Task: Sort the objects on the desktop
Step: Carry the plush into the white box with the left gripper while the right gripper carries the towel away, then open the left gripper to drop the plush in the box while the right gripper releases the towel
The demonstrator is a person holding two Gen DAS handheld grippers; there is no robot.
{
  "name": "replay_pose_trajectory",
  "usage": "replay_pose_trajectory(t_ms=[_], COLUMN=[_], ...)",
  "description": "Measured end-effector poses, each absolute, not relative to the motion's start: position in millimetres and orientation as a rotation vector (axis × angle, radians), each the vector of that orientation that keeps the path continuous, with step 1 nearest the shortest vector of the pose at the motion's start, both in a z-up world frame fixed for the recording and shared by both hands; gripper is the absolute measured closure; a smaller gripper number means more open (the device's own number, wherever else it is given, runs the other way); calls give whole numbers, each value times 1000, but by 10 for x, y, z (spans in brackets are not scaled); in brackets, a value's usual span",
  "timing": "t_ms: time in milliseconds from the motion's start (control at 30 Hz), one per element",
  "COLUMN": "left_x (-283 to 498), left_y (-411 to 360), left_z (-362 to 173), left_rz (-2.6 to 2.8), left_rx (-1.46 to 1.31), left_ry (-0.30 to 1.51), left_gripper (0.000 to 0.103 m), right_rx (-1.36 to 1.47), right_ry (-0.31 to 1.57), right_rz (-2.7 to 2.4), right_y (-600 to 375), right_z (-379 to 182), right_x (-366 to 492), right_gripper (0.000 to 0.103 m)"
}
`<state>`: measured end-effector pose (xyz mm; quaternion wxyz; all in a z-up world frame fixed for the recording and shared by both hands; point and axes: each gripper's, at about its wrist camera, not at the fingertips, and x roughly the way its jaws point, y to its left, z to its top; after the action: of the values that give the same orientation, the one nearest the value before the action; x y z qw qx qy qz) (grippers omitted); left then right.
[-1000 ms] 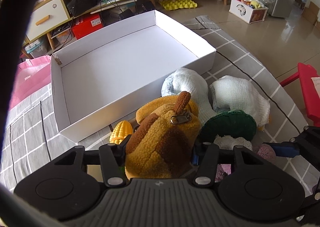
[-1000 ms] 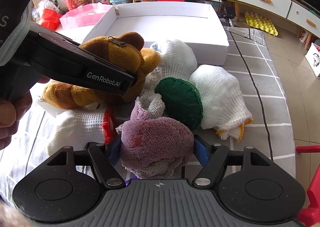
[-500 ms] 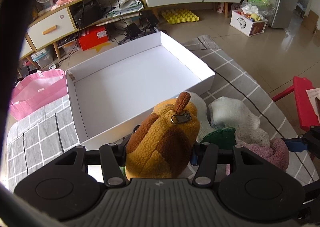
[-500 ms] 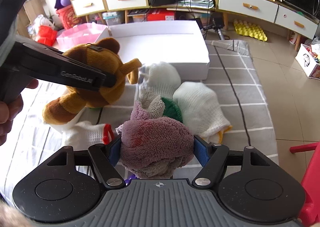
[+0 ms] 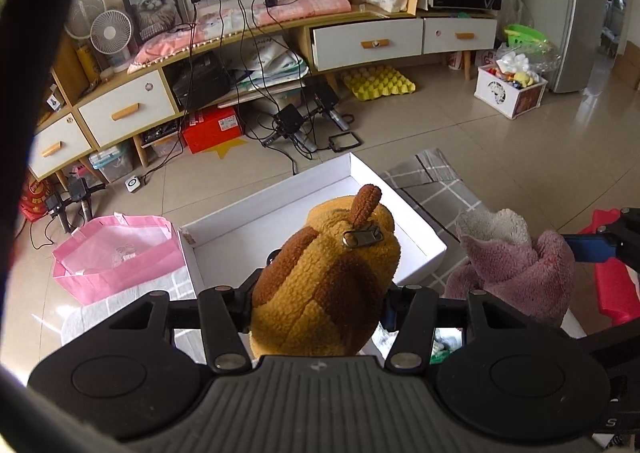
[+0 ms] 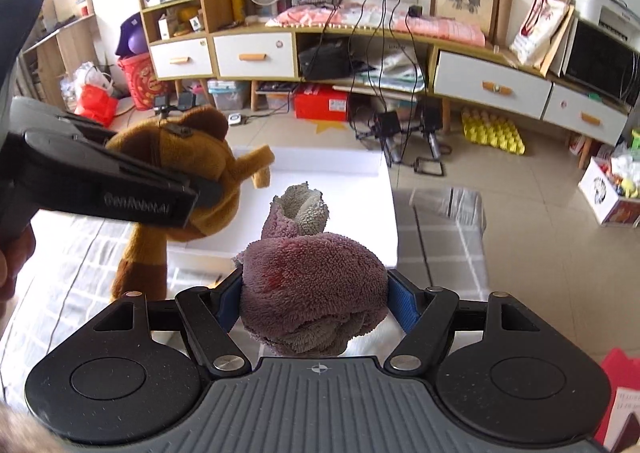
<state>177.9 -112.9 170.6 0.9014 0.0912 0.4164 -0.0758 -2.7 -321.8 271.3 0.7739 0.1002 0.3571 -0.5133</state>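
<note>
The left gripper (image 5: 320, 299) has its jaws clamped on the plush toy (image 5: 326, 285), low centre of its frame. The right gripper (image 6: 316, 303) squeezes the purple cloth (image 6: 312, 293) likewise. Both loads hang in the air, so this looks like the carry step. Beyond them, mid-frame, lies the white box (image 5: 240, 237), seemingly empty. Next: bring each over the box, then loosen the jaws.

Plush toy (image 5: 326, 293): fuzzy yellow-brown pile cloth, metal zip pull. Purple sock (image 6: 312, 285): nubby terry cloth. White box (image 5: 280, 213): smooth matt card. Grey checked cloth (image 6: 440, 237): woven. Floor tiles (image 5: 480, 149): glossy
</note>
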Motion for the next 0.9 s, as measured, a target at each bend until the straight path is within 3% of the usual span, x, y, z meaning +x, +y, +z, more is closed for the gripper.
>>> replay_pose_trajectory(t_ms=[633,900], left_x=[2537,2448], left_y=[-785,-775], left_z=[1186,1212], left_rz=[-84,-129], left_rx=[139,111], left_ry=[934,941], left_gripper=[53,54], right_rx=[233,226], right_ry=[845,854], right_rz=[-1133,-1137], right_y=[-4379,-4205], right_z=[2447,2464], right_x=[248,-63], right_gripper=[26,16])
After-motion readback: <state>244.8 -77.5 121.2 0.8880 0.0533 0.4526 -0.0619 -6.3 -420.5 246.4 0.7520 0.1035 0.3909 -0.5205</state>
